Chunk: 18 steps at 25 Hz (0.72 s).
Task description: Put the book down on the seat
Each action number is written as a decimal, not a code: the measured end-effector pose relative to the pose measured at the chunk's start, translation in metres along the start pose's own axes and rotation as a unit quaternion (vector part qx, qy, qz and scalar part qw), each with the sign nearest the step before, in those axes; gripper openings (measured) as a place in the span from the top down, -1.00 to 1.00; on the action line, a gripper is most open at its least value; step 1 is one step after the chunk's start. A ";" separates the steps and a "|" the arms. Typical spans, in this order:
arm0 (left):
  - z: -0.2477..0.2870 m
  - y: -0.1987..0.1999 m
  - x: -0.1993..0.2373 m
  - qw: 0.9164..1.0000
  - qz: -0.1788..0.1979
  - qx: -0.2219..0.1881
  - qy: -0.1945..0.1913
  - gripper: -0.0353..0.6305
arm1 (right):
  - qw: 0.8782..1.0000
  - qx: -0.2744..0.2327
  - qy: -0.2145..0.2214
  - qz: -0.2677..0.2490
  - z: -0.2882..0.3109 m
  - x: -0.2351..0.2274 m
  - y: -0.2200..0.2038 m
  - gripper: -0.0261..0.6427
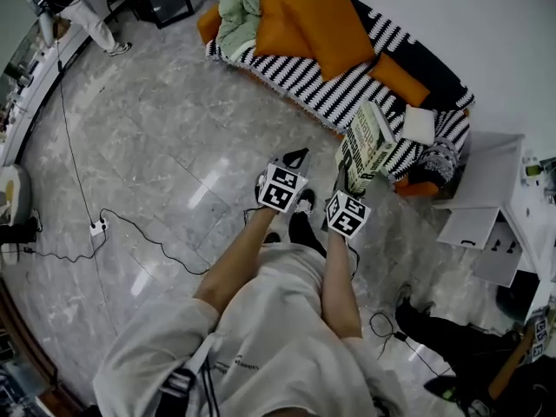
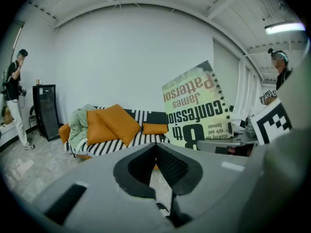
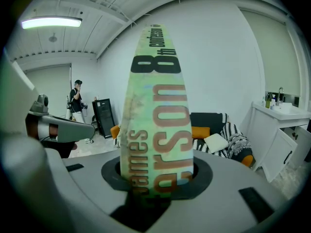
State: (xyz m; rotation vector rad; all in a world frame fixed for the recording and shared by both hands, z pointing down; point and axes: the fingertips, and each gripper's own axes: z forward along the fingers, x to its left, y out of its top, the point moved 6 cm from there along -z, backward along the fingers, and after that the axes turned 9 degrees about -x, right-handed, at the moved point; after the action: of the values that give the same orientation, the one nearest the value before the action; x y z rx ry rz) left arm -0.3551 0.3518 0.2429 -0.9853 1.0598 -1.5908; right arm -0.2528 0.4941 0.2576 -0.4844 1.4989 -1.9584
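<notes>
While fingers of the right gripper (image 3: 156,177) stand wide, pinching the book (image 3: 158,110) upright, fingers of the left gripper (image 2: 155,148) are pressed together w/ nothing btwn them.

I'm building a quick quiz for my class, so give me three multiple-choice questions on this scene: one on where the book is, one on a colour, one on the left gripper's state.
1. Where is the book? A lying on the sofa; B in the right gripper; C on the floor.
2. What colour are the sofa's big cushions? A blue; B orange; C red.
3. The left gripper is: A shut, empty; B clamped on the book; C clamped on a cushion.
Answers: B, its jaws clamp the book; B, they are orange; A, its jaws meet with nothing between.
</notes>
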 end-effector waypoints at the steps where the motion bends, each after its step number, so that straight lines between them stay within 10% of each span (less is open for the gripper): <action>1: 0.008 0.002 0.001 1.000 -0.002 0.002 0.000 0.87 | 1.000 0.003 -0.001 -0.002 0.006 -0.005 0.001 0.45; 18: 0.149 0.068 0.015 1.000 0.021 0.016 -0.008 0.87 | 0.999 0.032 0.000 0.008 0.123 -0.078 0.029 0.45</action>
State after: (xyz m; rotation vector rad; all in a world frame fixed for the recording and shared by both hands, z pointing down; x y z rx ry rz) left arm -0.2008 0.2983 0.2242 -0.9467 1.0352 -1.5593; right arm -0.1107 0.4516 0.2717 -0.4422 1.4308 -1.9883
